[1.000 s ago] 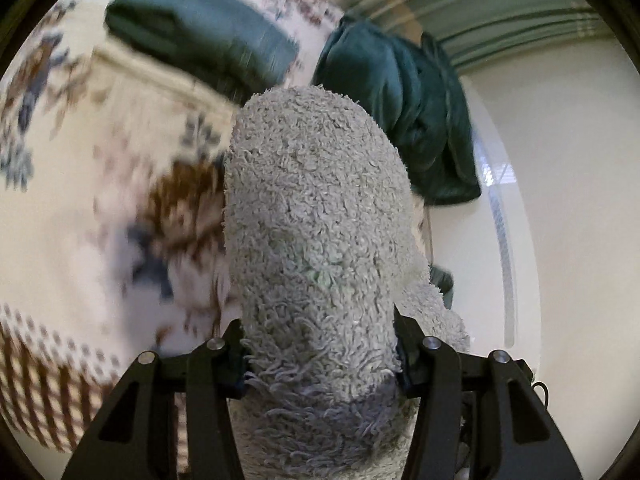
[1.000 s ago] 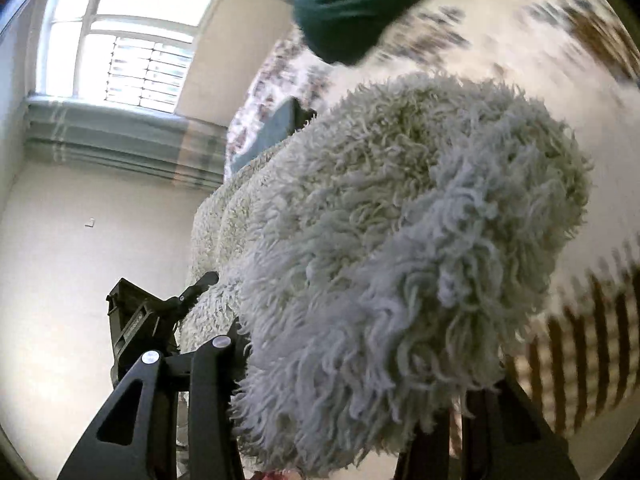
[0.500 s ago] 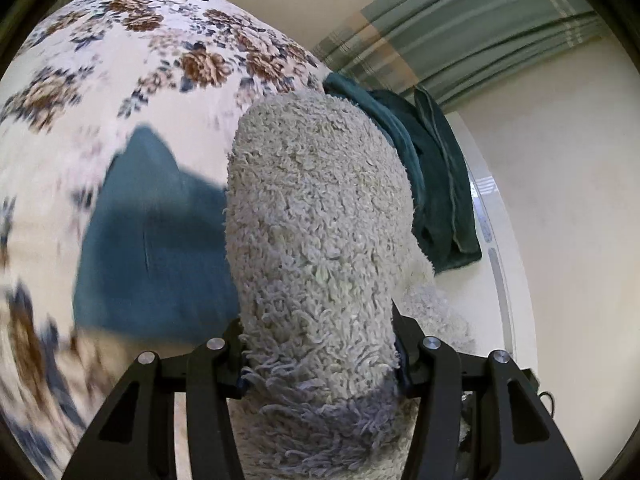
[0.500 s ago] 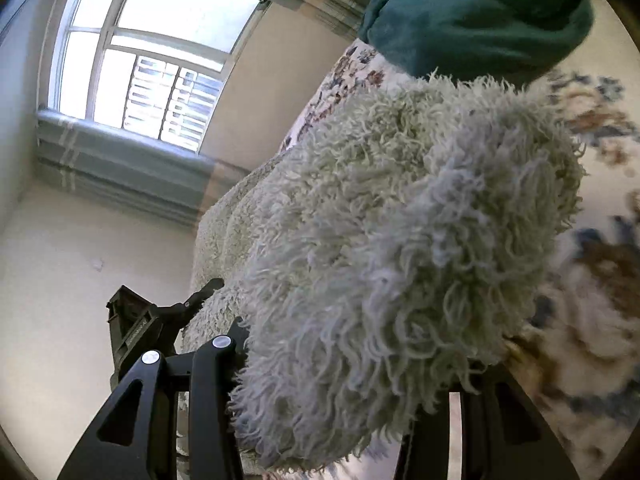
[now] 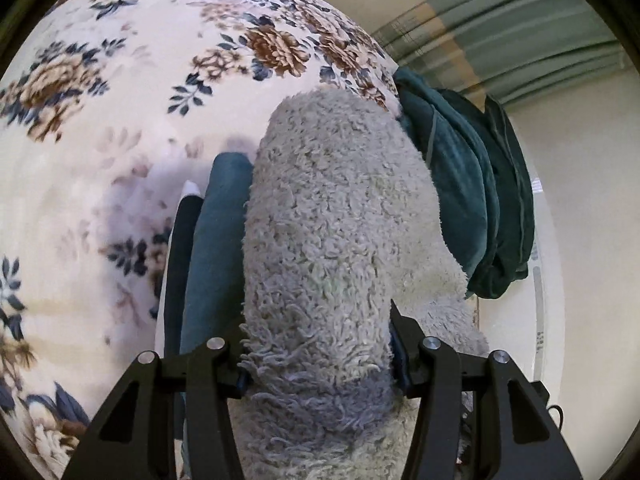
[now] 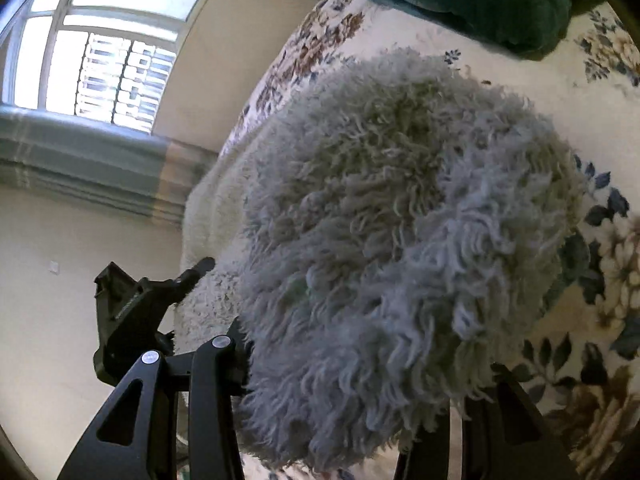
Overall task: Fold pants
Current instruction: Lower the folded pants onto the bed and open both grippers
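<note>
The pants are thick grey fleece, bunched into a fat fold. In the left wrist view my left gripper (image 5: 320, 364) is shut on the grey fleece pants (image 5: 336, 232), which bulge up between the jaws and hide the fingertips. In the right wrist view my right gripper (image 6: 344, 392) is shut on another thick fold of the same pants (image 6: 400, 240). The left gripper (image 6: 144, 312) shows at the left of that view, gripping the far end of the pants. The pants hang above the floral bedspread (image 5: 120, 120).
A stack of folded teal and dark clothes (image 5: 208, 264) lies on the bed just left of the held pants. A dark green garment pile (image 5: 472, 200) sits at the bed's right edge, and also shows in the right wrist view (image 6: 480, 0). A window (image 6: 100, 60) and striped curtains (image 5: 520, 20) stand behind.
Both grippers have carried the pants across the bed. The folded teal stack has come from far left to just beside the left gripper; the green pile has slid toward the right view's top.
</note>
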{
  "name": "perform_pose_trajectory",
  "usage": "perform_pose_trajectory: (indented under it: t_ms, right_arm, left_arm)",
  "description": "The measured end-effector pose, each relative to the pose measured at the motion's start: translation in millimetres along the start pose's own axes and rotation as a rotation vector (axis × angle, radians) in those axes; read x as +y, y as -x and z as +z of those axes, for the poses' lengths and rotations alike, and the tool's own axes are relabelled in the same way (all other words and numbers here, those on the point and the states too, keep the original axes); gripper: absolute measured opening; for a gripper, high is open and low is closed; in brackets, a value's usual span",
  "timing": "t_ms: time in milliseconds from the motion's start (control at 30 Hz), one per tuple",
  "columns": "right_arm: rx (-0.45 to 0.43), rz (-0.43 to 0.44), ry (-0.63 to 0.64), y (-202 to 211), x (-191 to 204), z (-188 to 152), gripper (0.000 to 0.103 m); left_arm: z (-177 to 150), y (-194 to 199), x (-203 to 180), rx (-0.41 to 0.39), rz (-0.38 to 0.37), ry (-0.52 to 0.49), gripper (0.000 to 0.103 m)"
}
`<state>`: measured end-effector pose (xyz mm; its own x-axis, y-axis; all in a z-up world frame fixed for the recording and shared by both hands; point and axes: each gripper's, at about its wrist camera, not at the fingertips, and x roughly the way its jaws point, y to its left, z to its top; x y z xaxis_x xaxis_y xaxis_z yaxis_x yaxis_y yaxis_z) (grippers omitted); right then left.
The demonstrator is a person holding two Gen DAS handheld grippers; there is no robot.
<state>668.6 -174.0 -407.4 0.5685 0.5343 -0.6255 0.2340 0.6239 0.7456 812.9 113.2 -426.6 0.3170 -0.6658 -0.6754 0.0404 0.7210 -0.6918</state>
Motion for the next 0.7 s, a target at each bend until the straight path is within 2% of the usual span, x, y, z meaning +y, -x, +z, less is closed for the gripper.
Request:
perform_pose_trajectory:
  t_ms: [67, 167, 267, 333, 400, 433, 500, 600, 633, 700]
  right_arm:
    - [0.029, -0.027, -0.002, 1, -4, 4, 0.054]
    - [0.078, -0.098, 0.01, -7, -6, 19, 0.065]
    - [0.103, -0.171, 0.043, 5, -3, 18, 0.072]
    - [0.116, -0.216, 0.067, 15, 3, 15, 0.08]
    - [0.121, -0.284, 0.118, 28, 12, 10, 0.089]
    - [0.109, -0.322, 0.152, 35, 18, 9, 0.096]
    - [0.074, -0.433, 0.249, 54, 36, 4, 0.101]
    - [0.005, -0.597, 0.357, 86, 60, -4, 0.103]
    - [-0.017, -0.63, 0.38, 98, 69, -6, 0.103]
    - [-0.062, -0.692, 0.421, 121, 85, -6, 0.103]
  left_arm:
    - [-3, 2, 1, 0.006, 0.015, 0.001, 0.051]
    - [-6, 7, -5, 0.005, 0.075, -0.001, 0.055]
    - [-15, 17, -25, -0.026, 0.229, -0.067, 0.065]
    - [-20, 22, -34, -0.045, 0.298, -0.105, 0.079]
    - [-29, 28, -45, -0.062, 0.357, -0.134, 0.085]
    - [-35, 34, -51, -0.075, 0.386, -0.143, 0.088]
    - [-44, 40, -61, -0.086, 0.437, -0.17, 0.089]
    - [-61, 50, -79, -0.108, 0.543, -0.223, 0.09]
    - [-69, 56, -87, -0.125, 0.589, -0.238, 0.089]
    - [-81, 67, -99, -0.153, 0.634, -0.252, 0.089]
